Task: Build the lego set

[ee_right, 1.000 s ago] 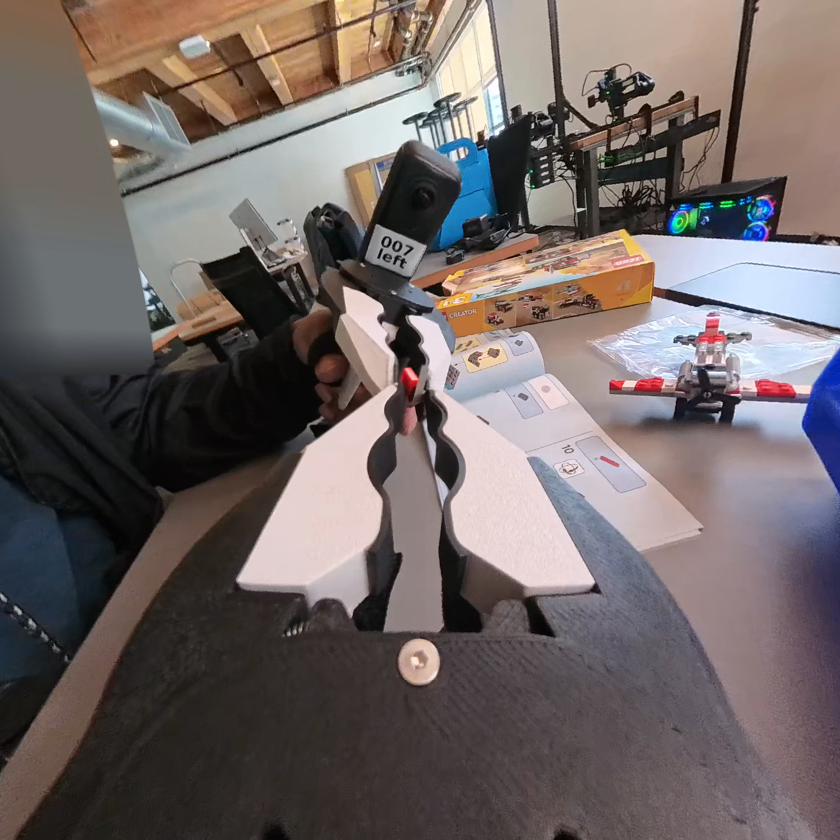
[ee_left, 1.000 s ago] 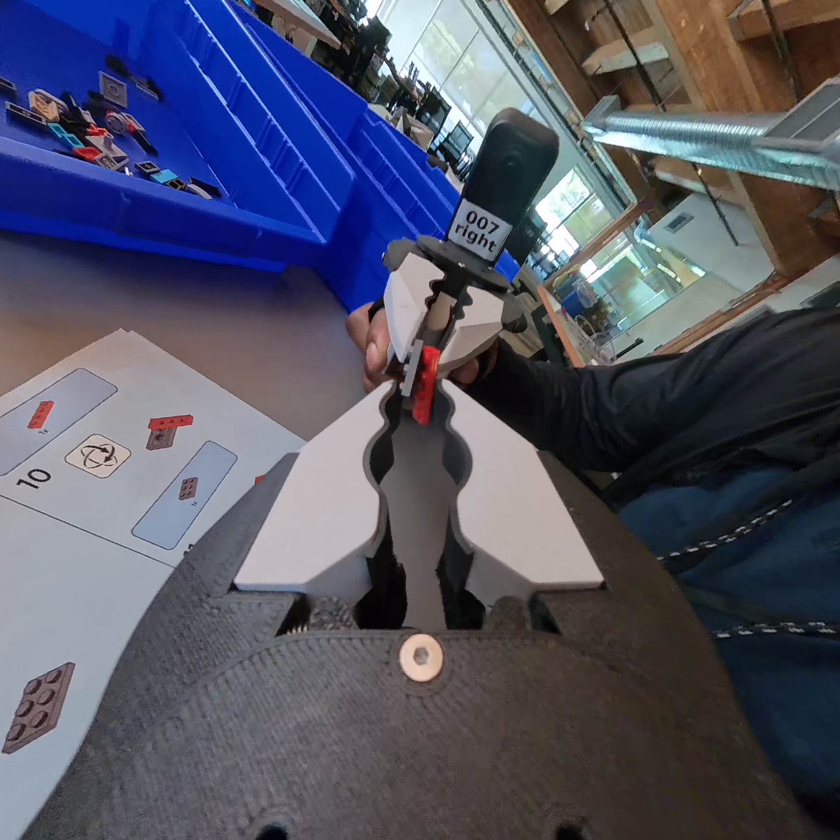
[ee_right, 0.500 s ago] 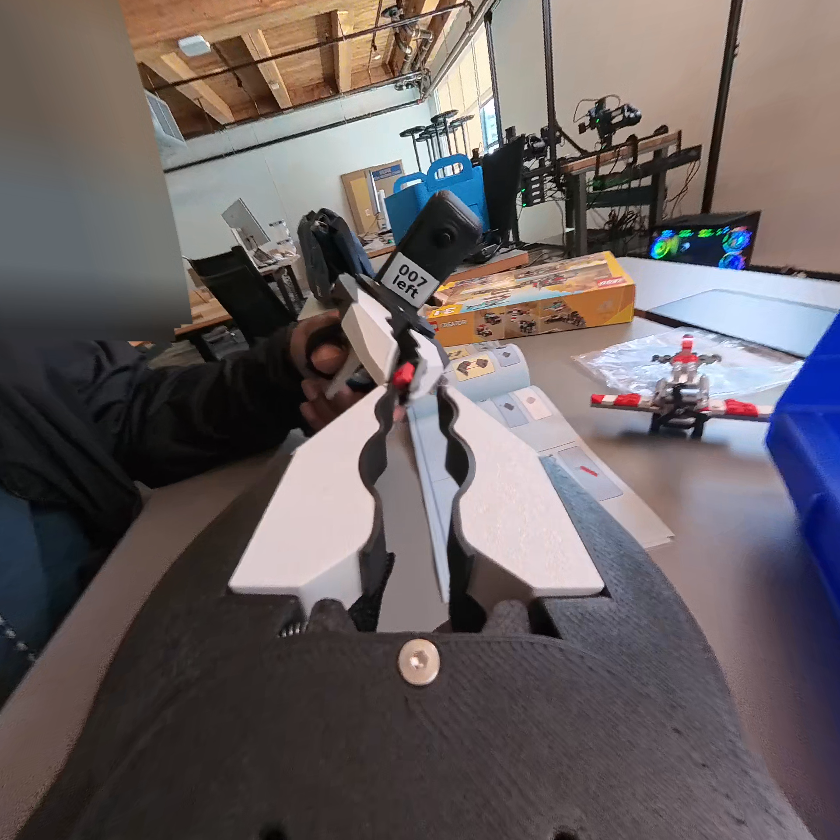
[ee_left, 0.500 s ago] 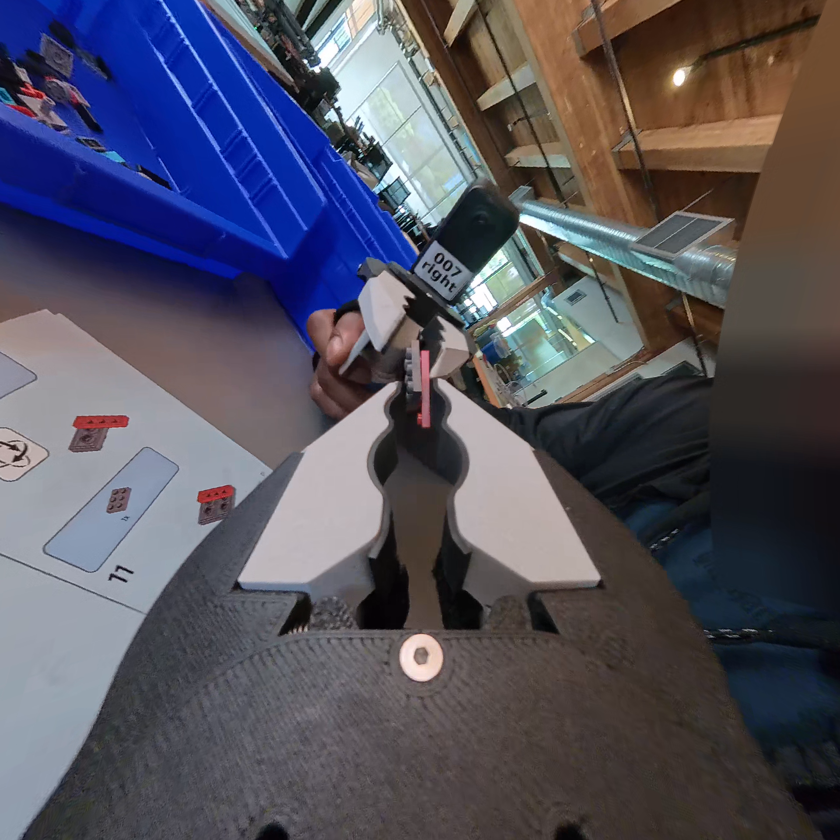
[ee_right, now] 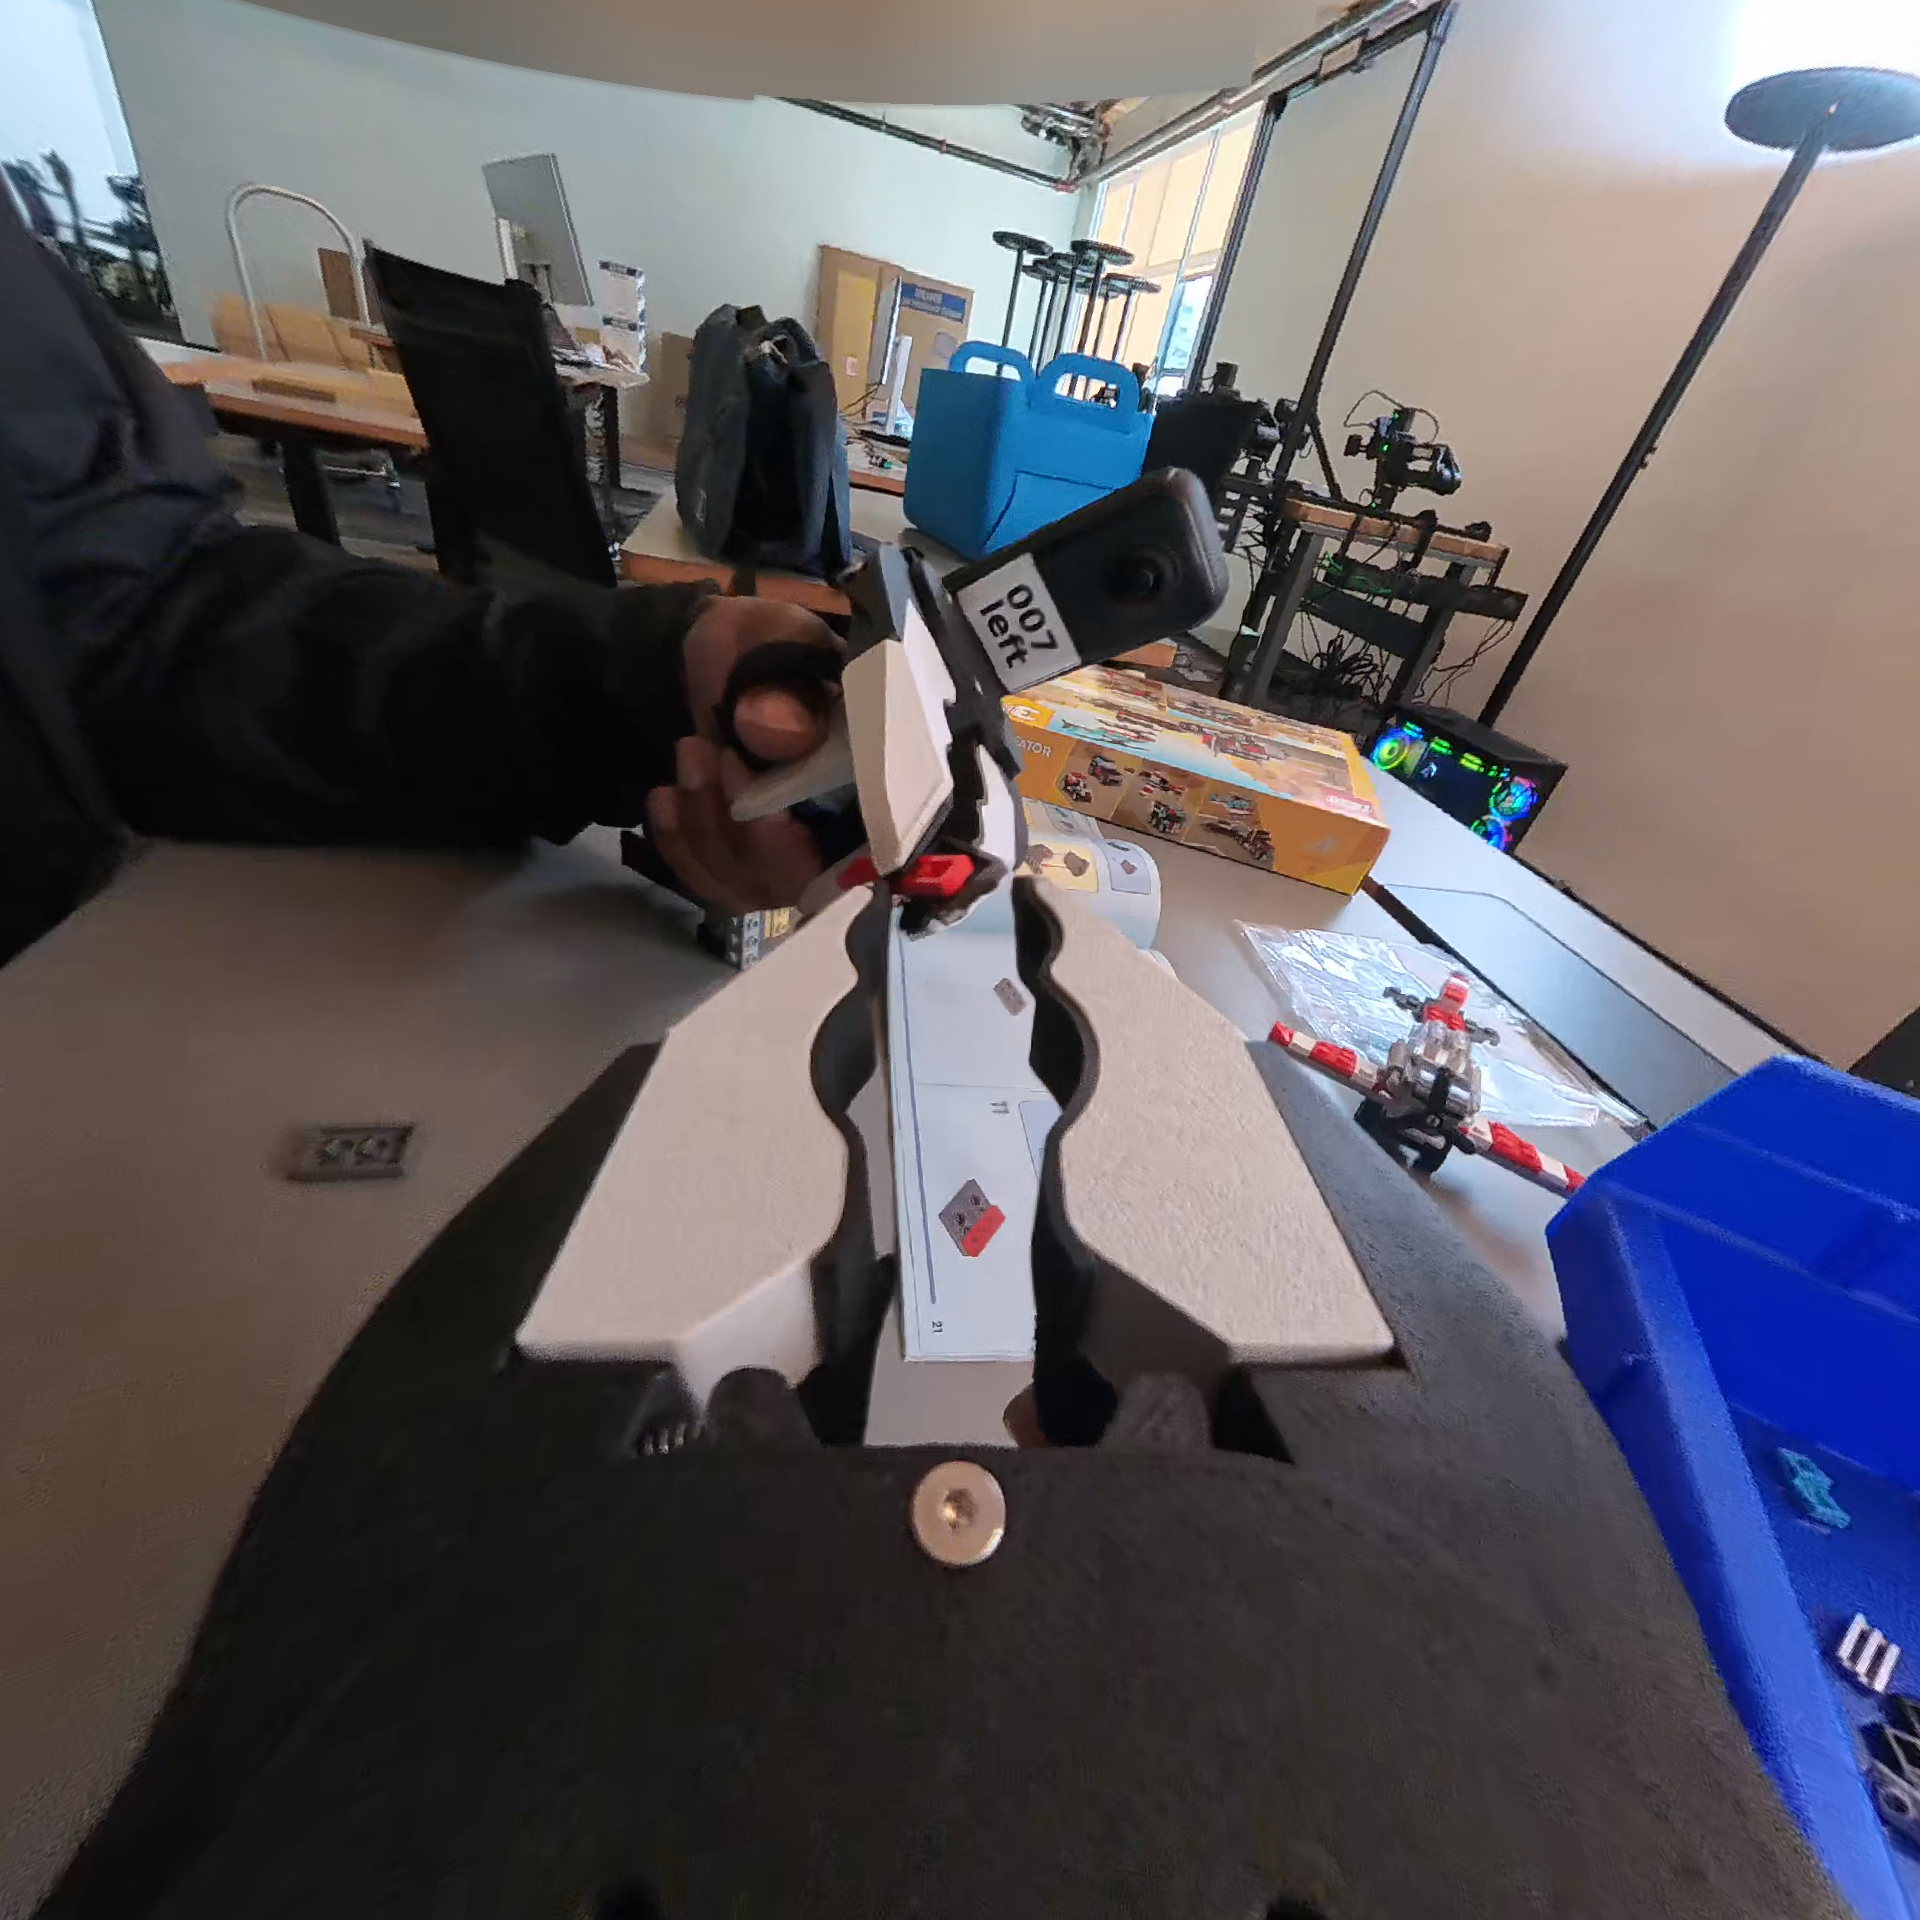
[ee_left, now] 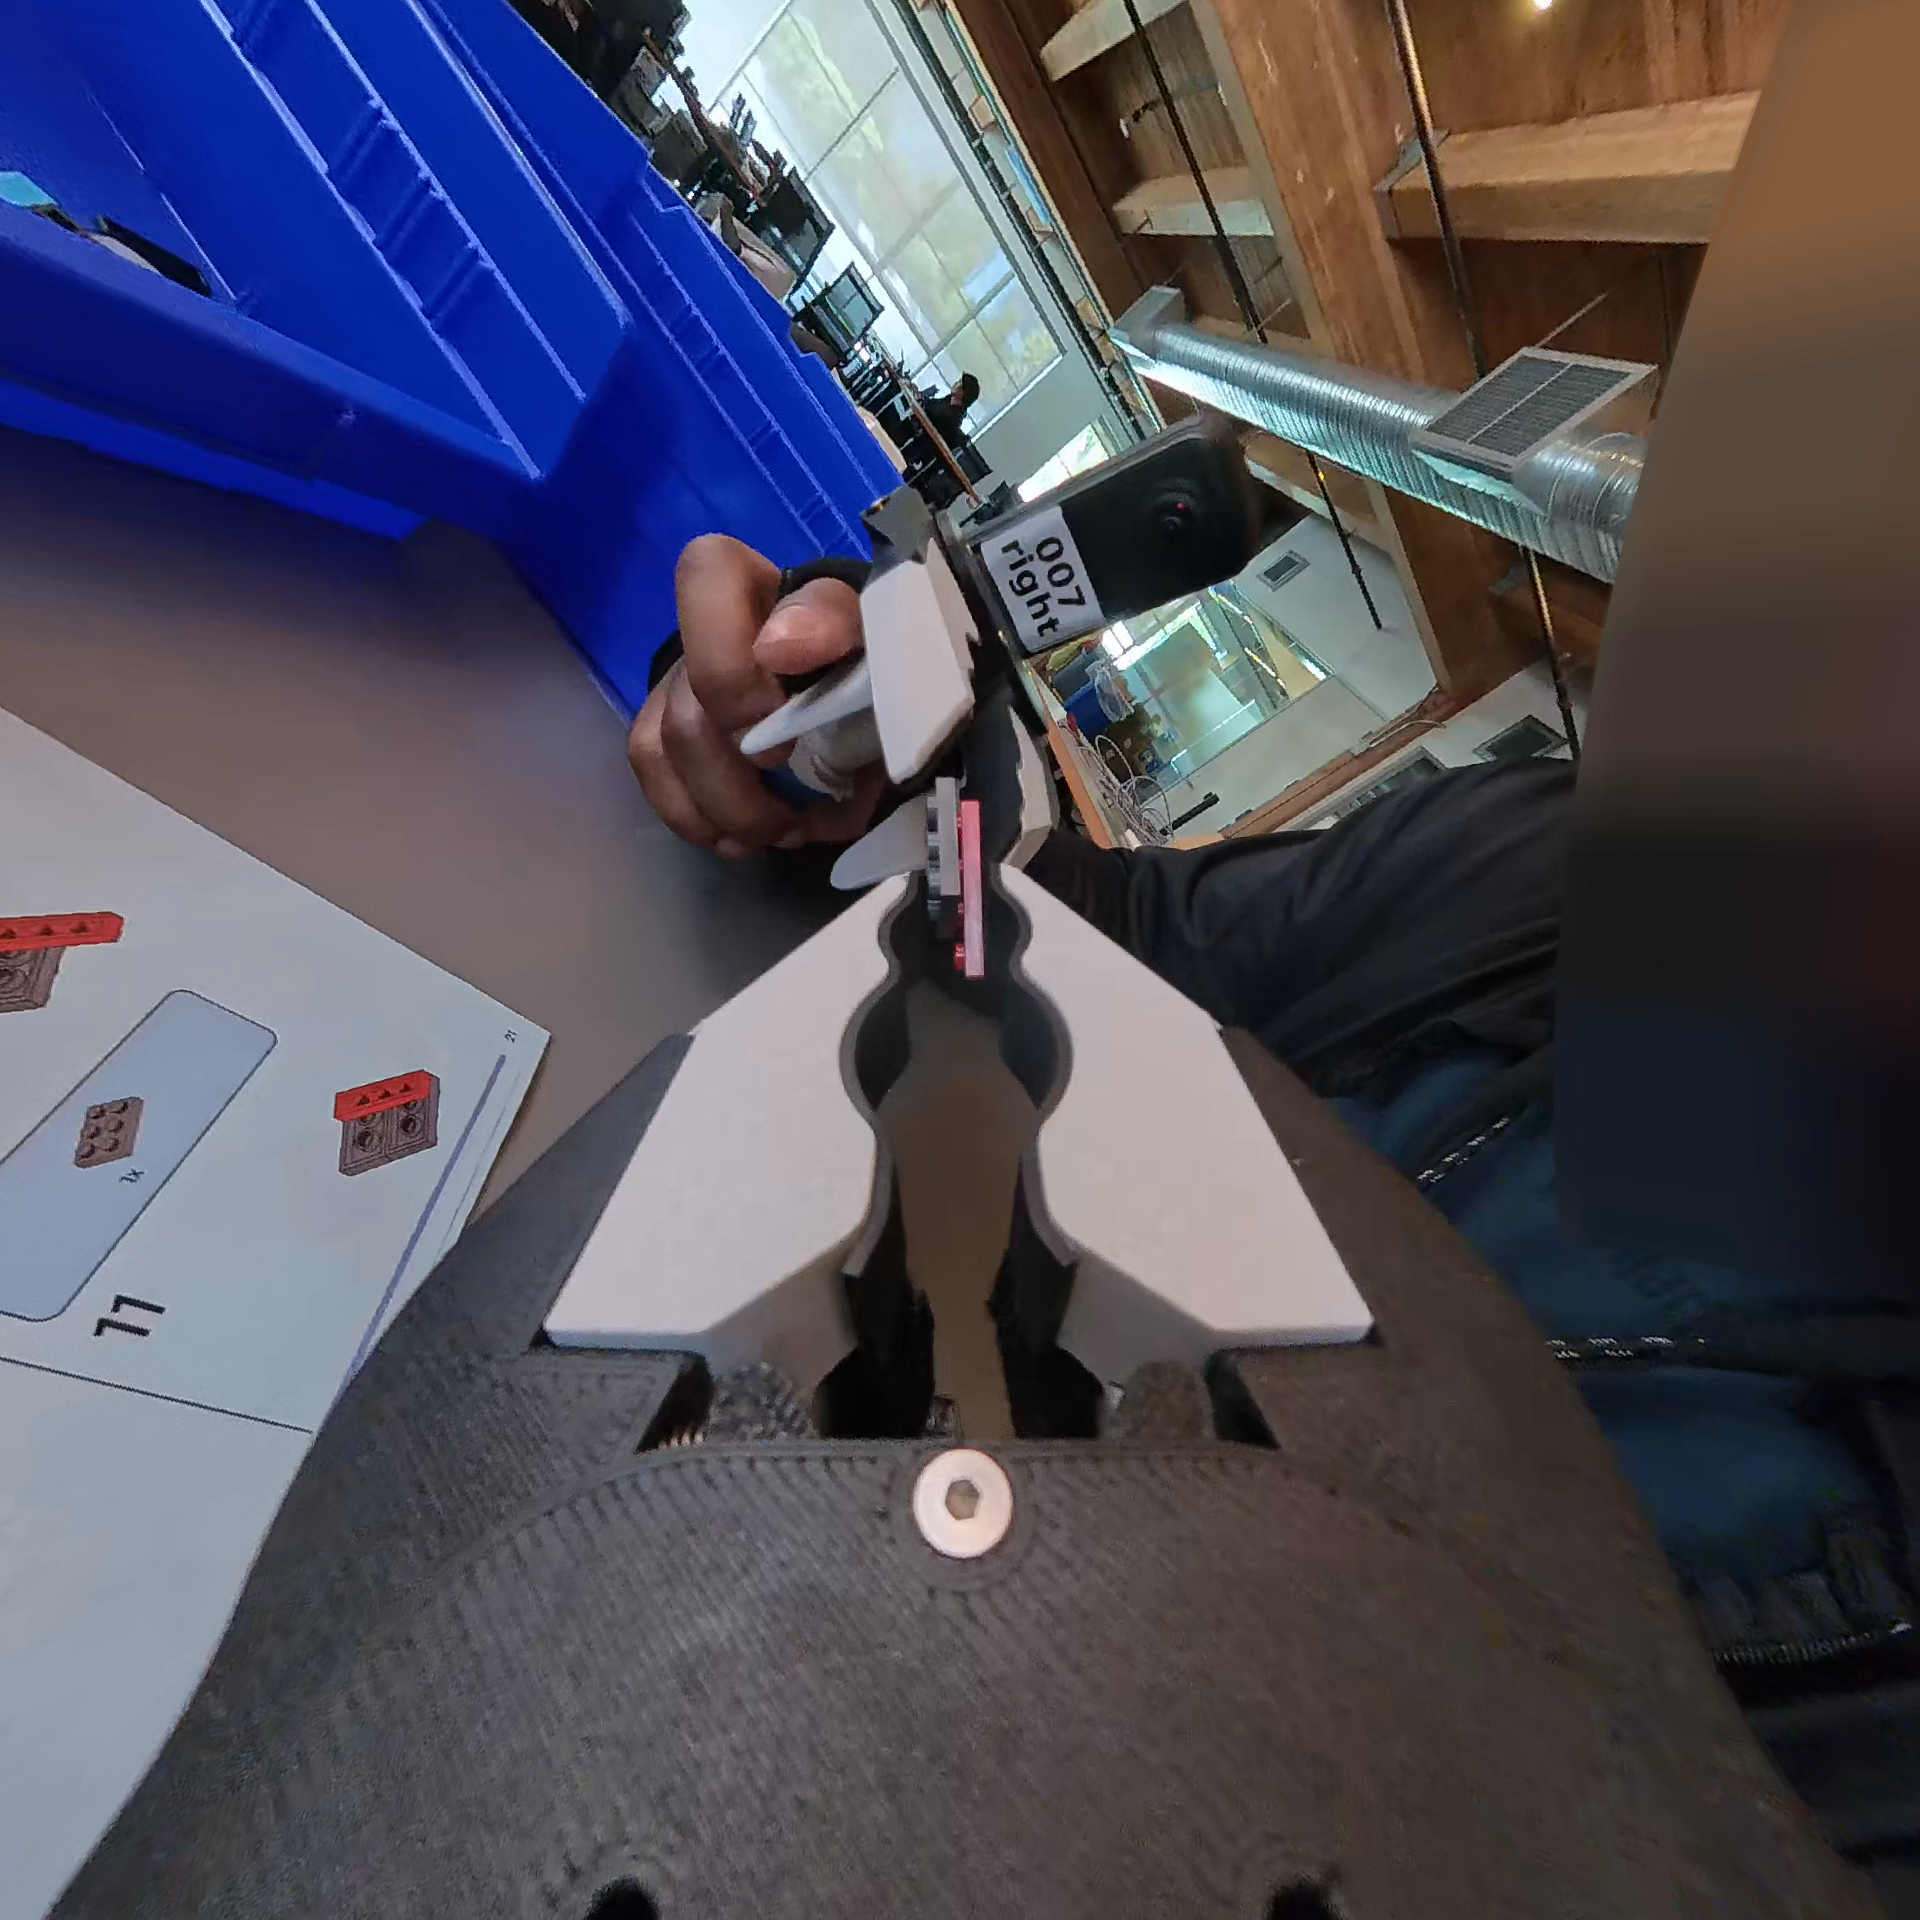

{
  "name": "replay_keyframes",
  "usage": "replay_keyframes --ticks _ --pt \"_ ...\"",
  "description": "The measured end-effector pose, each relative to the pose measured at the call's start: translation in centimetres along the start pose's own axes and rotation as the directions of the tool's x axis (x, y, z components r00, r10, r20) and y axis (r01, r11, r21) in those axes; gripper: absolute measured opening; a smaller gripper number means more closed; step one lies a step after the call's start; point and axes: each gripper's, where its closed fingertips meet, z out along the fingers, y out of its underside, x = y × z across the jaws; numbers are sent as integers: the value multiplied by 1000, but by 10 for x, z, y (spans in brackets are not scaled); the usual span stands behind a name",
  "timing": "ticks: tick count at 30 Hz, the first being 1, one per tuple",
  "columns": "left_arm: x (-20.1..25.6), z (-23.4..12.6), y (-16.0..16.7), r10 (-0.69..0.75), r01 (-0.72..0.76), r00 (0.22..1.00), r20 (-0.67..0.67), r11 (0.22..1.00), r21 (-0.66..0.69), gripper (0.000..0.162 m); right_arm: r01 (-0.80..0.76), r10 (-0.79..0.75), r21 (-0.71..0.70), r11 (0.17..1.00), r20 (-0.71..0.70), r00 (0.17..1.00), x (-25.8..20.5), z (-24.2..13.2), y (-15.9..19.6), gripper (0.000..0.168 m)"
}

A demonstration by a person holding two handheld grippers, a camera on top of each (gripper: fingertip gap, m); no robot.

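My left gripper (ee_left: pixel 956 894) is shut on a small red plate with a grey piece on it (ee_left: pixel 969 883), held edge-on above the table. In the right wrist view the same red piece (ee_right: pixel 935 875) sits in the left gripper's tips. My right gripper (ee_right: pixel 951 899) faces it tip to tip with its jaws apart, one on each side of the piece, and grips nothing. One of its fingers (ee_left: pixel 920 675) shows just beyond the piece in the left wrist view. The open instruction booklet (ee_left: pixel 208 1091) lies on the table below, also in the right wrist view (ee_right: pixel 966 1143).
A blue parts bin (ee_left: pixel 312 260) stands at the back left and shows at the right wrist view's right edge (ee_right: pixel 1766 1299). A small built plane (ee_right: pixel 1429 1075) rests on a clear bag. There is a yellow set box (ee_right: pixel 1195 779) behind and a loose grey plate (ee_right: pixel 348 1151) on the table. Both grippers' tips are close together, under 4 cm apart.
The right gripper's jaws have opened. The red piece stays in the left gripper. Both grippers have tilted and swung, so the bin and booklet have shifted in view.
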Motion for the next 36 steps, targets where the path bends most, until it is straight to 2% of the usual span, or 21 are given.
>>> replay_keyframes --ticks 11,25,28,31,36 --pt "2 0 6 10 -10 1000 -1 999 -36 9 74 -74 -22 997 20 997 -7 2 1 19" --pt "-6 -7 -16 -71 71 997 4 992 106 9 -19 18 -1 1000 -129 991 13 7 2 16" --pt "-7 -10 -26 -103 103 995 -6 980 172 9 4 2 36 999 -174 985 14 6 -3 28" --pt "-9 -12 -30 -117 113 993 6 973 203 9 98 -92 12 995 -239 967 16 12 -3 43" --pt "-12 -10 -31 -124 115 992 30 969 218 9 217 -222 -51 975 -331 917 19 12 -3 53"
